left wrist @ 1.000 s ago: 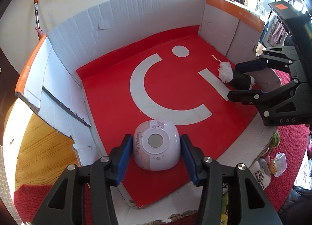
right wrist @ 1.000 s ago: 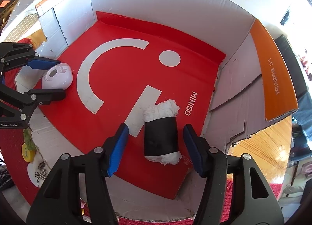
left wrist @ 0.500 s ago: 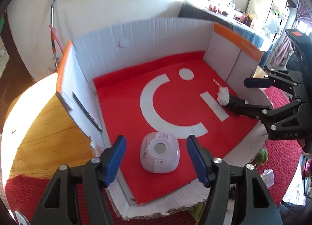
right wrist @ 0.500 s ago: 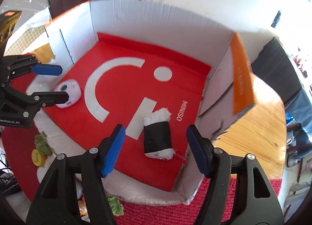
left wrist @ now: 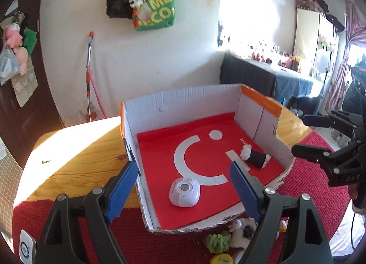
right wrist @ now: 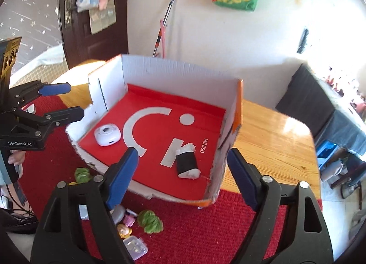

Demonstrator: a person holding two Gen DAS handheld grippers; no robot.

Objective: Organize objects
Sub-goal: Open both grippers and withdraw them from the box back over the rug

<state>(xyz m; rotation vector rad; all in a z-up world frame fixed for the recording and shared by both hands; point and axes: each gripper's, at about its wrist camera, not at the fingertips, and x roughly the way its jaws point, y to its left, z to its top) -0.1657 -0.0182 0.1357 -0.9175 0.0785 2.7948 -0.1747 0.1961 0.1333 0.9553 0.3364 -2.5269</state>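
Note:
A white cardboard box (left wrist: 183, 101) with a red floor stands on a wooden table. A white rounded gadget (left wrist: 184, 191) lies near its front left; it also shows in the right wrist view (right wrist: 107, 135). A black-and-white sushi-roll plush (left wrist: 255, 156) lies at the right (right wrist: 186, 160). My left gripper (left wrist: 184, 191) is open and empty, raised above and in front of the box. My right gripper (right wrist: 181, 174) is open and empty, raised before the box; it shows in the left wrist view (left wrist: 311, 134).
Small toys lie on the red mat (right wrist: 194, 229) in front of the box: green plush balls (right wrist: 149, 221) (left wrist: 217, 242), a yellow lid (left wrist: 221, 259), a clear case (right wrist: 135, 246), little figures (right wrist: 124, 229). A mop (left wrist: 89, 76) leans on the wall behind.
Both grippers have pulled back and up away from the box, leaving the white gadget and the sushi plush lying inside. Both stay open.

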